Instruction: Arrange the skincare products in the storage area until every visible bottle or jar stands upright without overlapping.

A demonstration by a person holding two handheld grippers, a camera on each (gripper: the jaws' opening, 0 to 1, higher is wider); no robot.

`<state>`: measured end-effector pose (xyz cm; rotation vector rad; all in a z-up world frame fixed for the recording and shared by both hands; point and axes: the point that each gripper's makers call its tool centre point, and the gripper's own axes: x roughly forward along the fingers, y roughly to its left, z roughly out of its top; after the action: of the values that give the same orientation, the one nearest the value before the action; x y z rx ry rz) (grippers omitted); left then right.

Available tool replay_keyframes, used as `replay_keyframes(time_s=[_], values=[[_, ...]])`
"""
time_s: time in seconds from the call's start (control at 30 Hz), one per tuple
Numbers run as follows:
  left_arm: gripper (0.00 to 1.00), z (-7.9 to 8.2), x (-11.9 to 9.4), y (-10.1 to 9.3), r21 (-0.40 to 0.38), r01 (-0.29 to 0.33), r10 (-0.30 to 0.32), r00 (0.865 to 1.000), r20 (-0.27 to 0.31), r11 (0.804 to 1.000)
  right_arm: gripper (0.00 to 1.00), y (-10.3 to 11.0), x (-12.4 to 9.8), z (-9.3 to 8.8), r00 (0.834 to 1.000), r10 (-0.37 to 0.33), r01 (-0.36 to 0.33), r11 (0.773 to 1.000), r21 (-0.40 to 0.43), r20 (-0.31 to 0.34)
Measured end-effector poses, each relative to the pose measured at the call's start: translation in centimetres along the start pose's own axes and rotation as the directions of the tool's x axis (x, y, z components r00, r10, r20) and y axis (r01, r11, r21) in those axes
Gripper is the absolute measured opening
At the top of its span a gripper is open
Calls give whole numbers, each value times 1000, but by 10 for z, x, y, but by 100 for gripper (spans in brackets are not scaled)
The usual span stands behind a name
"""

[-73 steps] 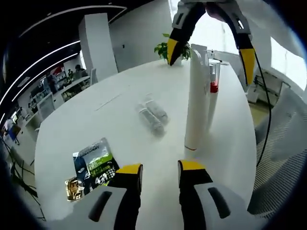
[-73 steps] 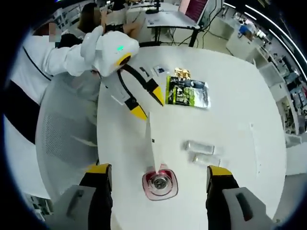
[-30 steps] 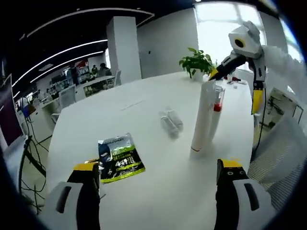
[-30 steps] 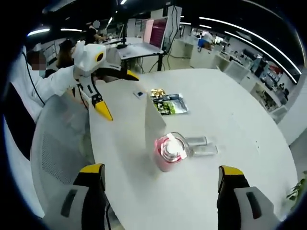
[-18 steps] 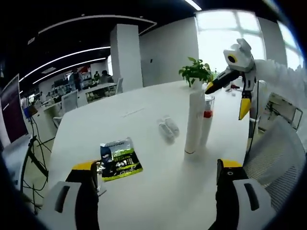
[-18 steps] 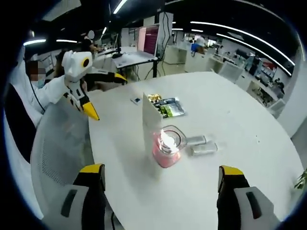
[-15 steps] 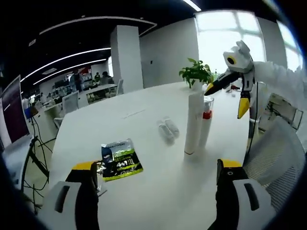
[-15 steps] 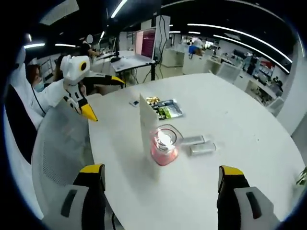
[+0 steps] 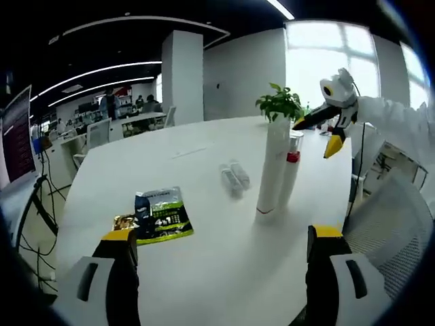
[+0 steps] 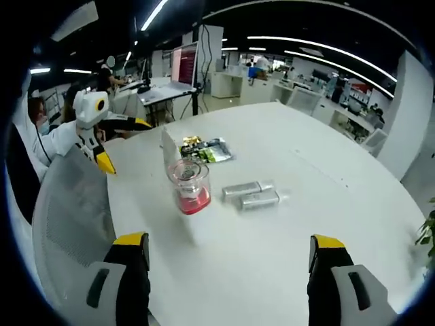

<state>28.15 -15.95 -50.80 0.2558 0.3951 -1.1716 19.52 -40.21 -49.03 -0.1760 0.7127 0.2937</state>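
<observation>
- Jaws of the left gripper [image 9: 217, 272] spread wide at the near edge of the white table [image 9: 204, 272], holding nothing; same for the right gripper [image 10: 231, 278], wide apart and empty.
- Sachet [image 9: 162, 217] in green and black lying flat just past the left jaw, a small gold packet [image 9: 124, 223] touching its near corner. Thin, light and floppy by the look; neither bottle nor jar, so likely best left alone.
- Tall white tube [image 9: 270, 170] standing upright mid-table, with a clear pump bottle [image 9: 290, 170] holding red liquid just behind it, close enough to look in contact. Both upright already. Tube judged light and top-heavy, easy to tip; better gripped low on the body if moved at all.
- Two small clear bottles [image 9: 232, 176] lying on their sides, side by side and touching, a little beyond the tube; seen from above in the right gripper view [image 10: 250, 193]. Probably rigid, smooth and prone to rolling; sensible to pinch one across the middle of the barrel, then stand it clear of its neighbour.
- Potted plant [image 9: 280, 103] at the far rim.
</observation>
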Motion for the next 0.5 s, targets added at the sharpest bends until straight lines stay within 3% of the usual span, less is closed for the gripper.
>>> replay_keyframes(time_s=[0.13,0.4,0.5], values=[[99,-3,-1,2,-6,-8,8,1000,-14,1000,97,-19,8,-7,1000,-17,18,999,37,-8],[99,-1,-1,3,-15,-18,18,1000,0,1000,91,-45,25,-13,997,-72,73,997,26,-31],[99,-7,0,2,-7,-15,15,1000,-25,1000,75,-53,35,-10,996,-84,86,995,54,-43]])
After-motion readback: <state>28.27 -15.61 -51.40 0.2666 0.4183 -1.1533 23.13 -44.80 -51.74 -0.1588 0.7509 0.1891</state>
